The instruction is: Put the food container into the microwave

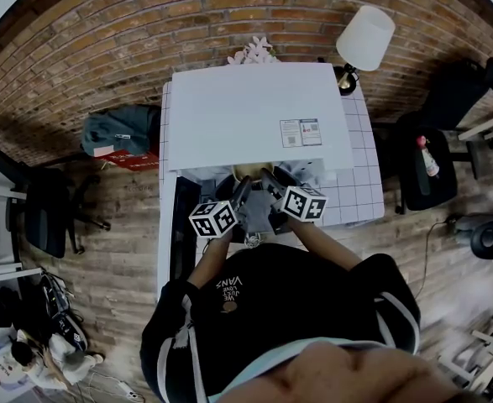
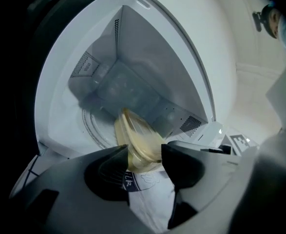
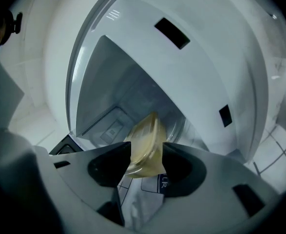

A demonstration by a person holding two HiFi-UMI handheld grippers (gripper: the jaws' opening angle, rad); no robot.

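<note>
The food container (image 2: 138, 143) is a clear tub with yellowish contents, held on edge between both grippers in front of the open white microwave (image 1: 254, 112). My left gripper (image 2: 145, 152) is shut on one side of it. Seen from the other side, the container (image 3: 147, 147) fills the jaws of my right gripper (image 3: 146, 152), also shut on it. The cavity (image 2: 123, 82) with its glass turntable (image 2: 96, 128) lies just beyond the tub. In the head view the left gripper (image 1: 243, 188) and right gripper (image 1: 268, 178) meet at the microwave's front; the tub is hidden there.
The dark microwave door (image 1: 181, 233) stands open at the left. The microwave's white front frame (image 3: 206, 67) with latch slots is close on the right. A checked tablecloth (image 1: 355, 191), a lamp (image 1: 364, 36), a grey bag (image 1: 120, 133) and a black chair (image 1: 49, 208) surround the table.
</note>
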